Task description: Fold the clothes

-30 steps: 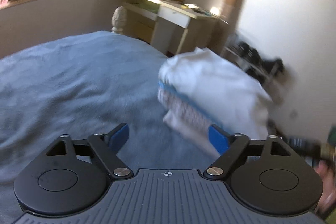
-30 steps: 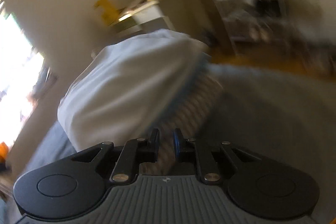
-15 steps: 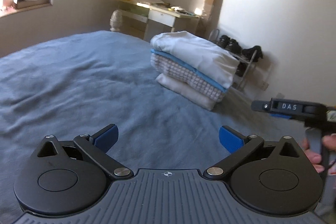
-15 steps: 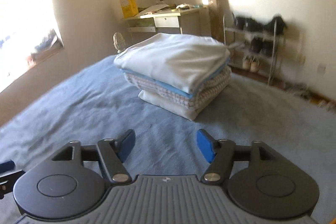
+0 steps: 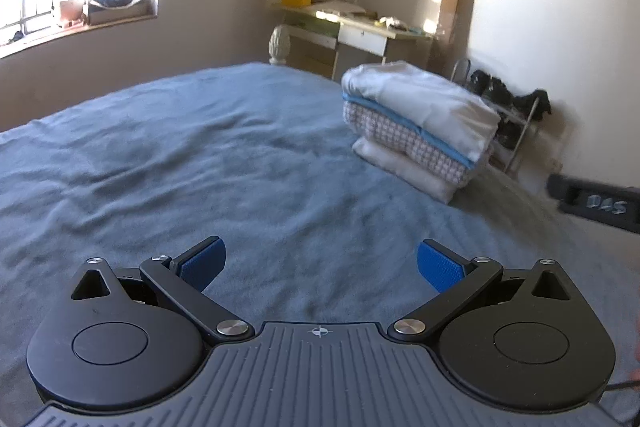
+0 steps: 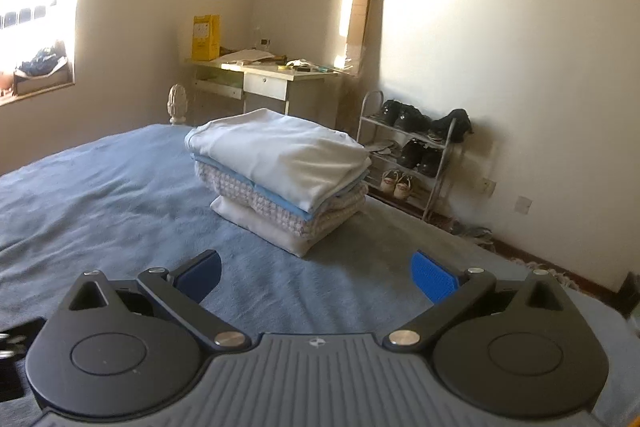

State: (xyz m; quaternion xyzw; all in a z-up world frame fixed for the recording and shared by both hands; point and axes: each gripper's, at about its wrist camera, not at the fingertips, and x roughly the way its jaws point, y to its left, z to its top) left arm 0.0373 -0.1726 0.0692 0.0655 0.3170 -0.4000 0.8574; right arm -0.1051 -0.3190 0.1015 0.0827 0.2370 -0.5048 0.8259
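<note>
A stack of folded clothes (image 6: 280, 179) rests on the blue bedspread (image 6: 100, 195): a white garment on top, then a thin blue one, a checked one and a white one at the bottom. In the left wrist view the same stack (image 5: 420, 131) lies far off to the right. My right gripper (image 6: 316, 273) hovers short of the stack, its jaws opening wide with only bedspread between them. My left gripper (image 5: 318, 261) is open and empty over the bedspread (image 5: 160, 167). Part of the right gripper's black body (image 5: 596, 205) shows at the right edge of the left wrist view.
A desk (image 6: 264, 75) with a yellow box (image 6: 206, 37) and papers stands against the far wall. A metal shoe rack (image 6: 416, 151) with several shoes is right of the bed. A window sill (image 5: 80, 15) holds clutter. A tall cardboard box (image 6: 360, 15) leans in the corner.
The right gripper let go of the stack, drew back and up, and its jaws went from nearly shut to wide. The left gripper also pulled away from the stack, which now sits farther off.
</note>
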